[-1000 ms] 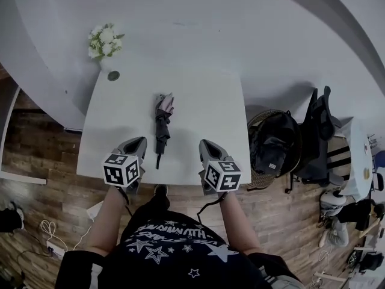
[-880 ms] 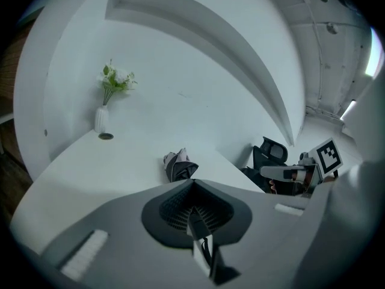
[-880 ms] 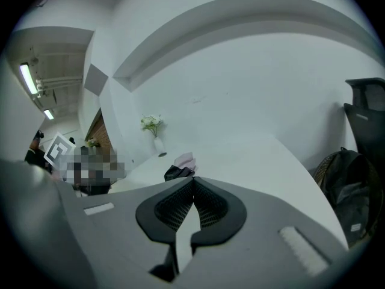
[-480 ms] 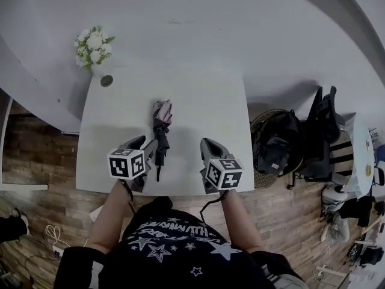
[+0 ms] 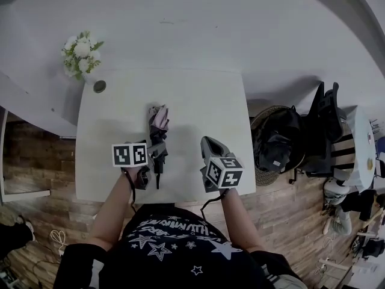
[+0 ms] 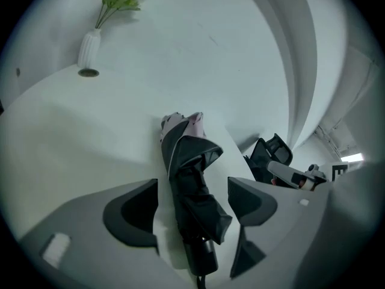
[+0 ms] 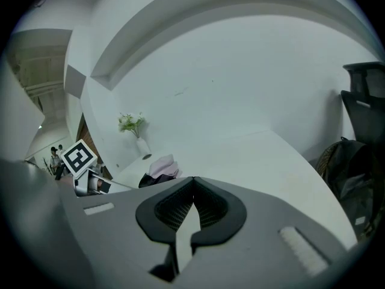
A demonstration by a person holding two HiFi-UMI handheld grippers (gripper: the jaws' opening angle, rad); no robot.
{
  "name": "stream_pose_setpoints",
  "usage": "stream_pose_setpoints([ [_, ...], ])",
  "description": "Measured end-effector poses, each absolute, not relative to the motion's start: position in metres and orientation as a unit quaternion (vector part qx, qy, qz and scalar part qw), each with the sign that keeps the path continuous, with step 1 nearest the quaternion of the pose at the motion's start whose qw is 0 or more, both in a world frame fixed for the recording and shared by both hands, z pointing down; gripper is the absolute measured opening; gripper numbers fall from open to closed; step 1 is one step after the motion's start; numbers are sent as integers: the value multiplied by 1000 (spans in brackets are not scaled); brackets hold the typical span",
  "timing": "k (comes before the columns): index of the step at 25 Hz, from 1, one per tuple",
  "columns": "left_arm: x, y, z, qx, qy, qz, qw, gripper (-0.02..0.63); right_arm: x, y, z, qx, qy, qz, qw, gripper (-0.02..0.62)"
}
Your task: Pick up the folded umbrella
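Observation:
The folded umbrella (image 5: 158,138) is dark with a pale pink tip and lies lengthwise on the white table (image 5: 198,101), handle end nearest me. My left gripper (image 5: 155,153) comes in from the left and straddles the umbrella's lower part. In the left gripper view the umbrella (image 6: 192,185) runs between the two dark pads (image 6: 139,208), and a gap shows on each side as the jaws are opening. My right gripper (image 5: 209,142) hovers over the table to the umbrella's right, shut with nothing in it (image 7: 192,206). From there the umbrella's pink tip (image 7: 161,166) shows to the left.
A white vase of flowers (image 5: 81,50) stands at the table's far left corner, beside a small round disc (image 5: 100,86). Right of the table are a basket holding a black bag (image 5: 277,140) and a dark chair (image 5: 322,125). A curved white wall backs the table.
My left gripper moved right and down onto the umbrella and its jaws went from closed to wide, now on either side of it. The right gripper edged forward over the table.

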State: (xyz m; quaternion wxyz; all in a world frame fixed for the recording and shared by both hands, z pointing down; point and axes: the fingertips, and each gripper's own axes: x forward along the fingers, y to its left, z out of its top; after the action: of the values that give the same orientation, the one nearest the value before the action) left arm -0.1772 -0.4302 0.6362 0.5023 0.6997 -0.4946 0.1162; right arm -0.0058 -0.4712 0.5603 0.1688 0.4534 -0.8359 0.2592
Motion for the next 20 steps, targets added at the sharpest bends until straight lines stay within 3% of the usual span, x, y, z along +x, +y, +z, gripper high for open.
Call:
stream_pose_setpoints([
  [10,-174,-445,659,679,-475,144,541,367,-4,-484,568,463,-827,270,166,17],
  [20,-174,-448,669,655,-503,188,531,318,-2,-491,568,467,-826,272,158,17],
])
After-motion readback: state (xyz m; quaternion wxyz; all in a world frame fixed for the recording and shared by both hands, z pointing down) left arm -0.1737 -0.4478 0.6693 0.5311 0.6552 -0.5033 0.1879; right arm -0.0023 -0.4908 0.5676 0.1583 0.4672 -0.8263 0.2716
